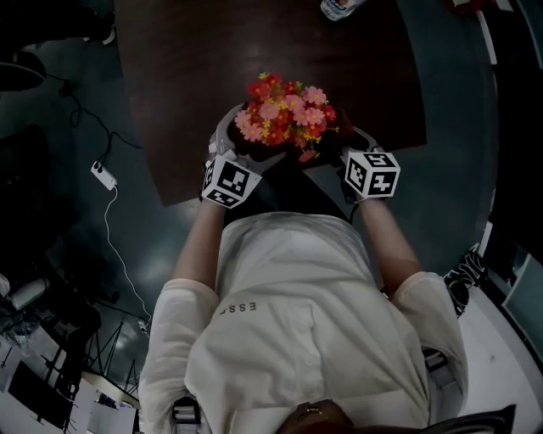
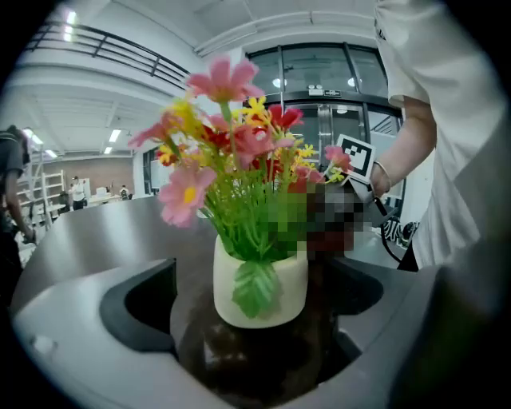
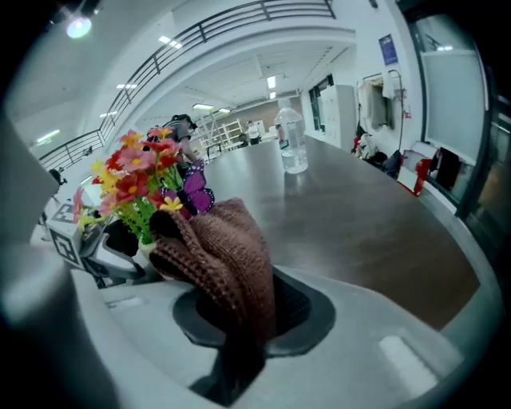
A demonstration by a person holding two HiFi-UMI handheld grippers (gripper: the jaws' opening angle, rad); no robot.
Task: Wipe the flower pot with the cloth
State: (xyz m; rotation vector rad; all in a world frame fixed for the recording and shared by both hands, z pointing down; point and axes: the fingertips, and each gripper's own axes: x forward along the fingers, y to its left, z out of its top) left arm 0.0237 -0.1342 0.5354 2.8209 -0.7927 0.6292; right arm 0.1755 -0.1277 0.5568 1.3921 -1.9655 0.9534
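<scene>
A white flower pot [image 2: 259,287] full of pink, red and yellow artificial flowers [image 1: 284,114] stands on the dark table [image 1: 170,102] close to its near edge. In the head view the blooms hide the pot. My left gripper [image 2: 257,307] is open wide, with the pot standing between its jaws and a gap showing on each side. My right gripper [image 3: 231,319] is shut on a brown knitted cloth [image 3: 219,256], which bunches up out of the jaws just right of the flowers [image 3: 140,180]. In the head view, the left gripper [image 1: 231,144] and right gripper [image 1: 356,144] flank the bouquet.
A clear water bottle [image 3: 291,144] stands farther back on the table, also visible as the bottle [image 1: 339,7] at the top edge of the head view. A white power strip [image 1: 103,175] with its cable lies on the floor to the left. The table's near edge runs just below the pot.
</scene>
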